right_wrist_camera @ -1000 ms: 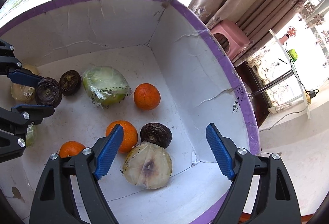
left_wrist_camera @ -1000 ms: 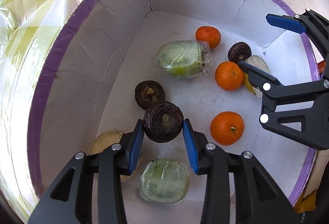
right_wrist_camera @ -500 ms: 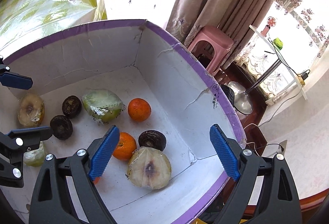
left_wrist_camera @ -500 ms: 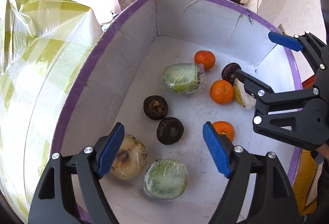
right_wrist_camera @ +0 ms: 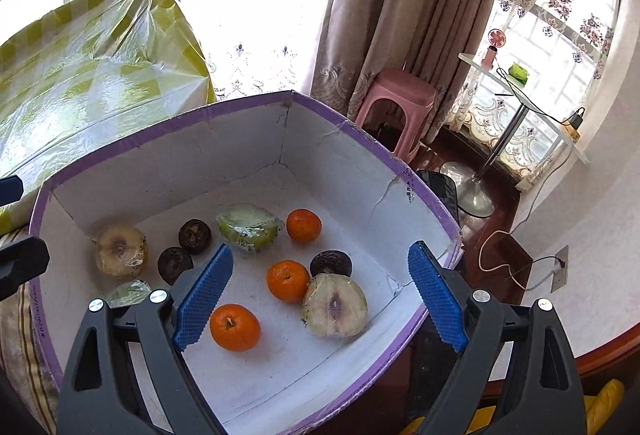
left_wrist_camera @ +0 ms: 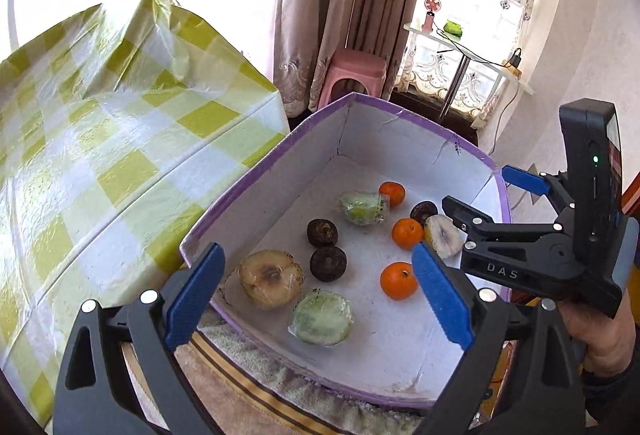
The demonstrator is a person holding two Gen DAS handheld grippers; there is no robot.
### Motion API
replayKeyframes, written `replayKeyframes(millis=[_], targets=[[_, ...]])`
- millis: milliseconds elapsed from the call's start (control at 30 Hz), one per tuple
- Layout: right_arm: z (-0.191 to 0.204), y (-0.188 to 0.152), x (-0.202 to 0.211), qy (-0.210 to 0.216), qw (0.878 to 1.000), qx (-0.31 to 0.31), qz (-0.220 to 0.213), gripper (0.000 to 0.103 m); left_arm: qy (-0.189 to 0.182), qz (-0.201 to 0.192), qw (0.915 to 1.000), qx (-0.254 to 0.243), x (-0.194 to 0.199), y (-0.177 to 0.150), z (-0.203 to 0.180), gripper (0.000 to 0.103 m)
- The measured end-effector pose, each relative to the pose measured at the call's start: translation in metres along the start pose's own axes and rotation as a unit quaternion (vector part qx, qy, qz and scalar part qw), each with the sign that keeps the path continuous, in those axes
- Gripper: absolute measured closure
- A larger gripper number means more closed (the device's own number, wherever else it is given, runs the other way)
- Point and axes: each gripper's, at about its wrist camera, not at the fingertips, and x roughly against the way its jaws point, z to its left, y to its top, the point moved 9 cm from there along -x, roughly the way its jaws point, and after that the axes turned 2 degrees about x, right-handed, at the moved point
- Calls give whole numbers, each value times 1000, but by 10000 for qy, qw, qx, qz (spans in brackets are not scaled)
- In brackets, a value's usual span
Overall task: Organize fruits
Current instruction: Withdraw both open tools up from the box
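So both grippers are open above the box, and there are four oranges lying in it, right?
Nearly. Both the left gripper and the right gripper are open above the box, but it holds three oranges, not four: one far, one in the middle and one near. The right wrist view shows all three.

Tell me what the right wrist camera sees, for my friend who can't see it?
A white cardboard box with a purple rim holds three round oranges, dark brown fruits and plastic-wrapped fruit halves. The open, empty right gripper hovers above it.
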Motion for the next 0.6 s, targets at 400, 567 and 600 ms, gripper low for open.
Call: replayKeyframes(millis=[400, 567, 600], targets=[[15, -13, 28, -113, 9989, -465, 0, 17, -84, 60, 9983, 578, 21, -47, 16, 2], [23, -12, 33, -135, 9992, -378, -66, 17, -103, -95, 9988, 477, 26, -46, 14, 2], [23, -12, 33, -128, 9991, -390, -71, 17, -72, -114, 9990, 437, 27, -46, 13, 2]])
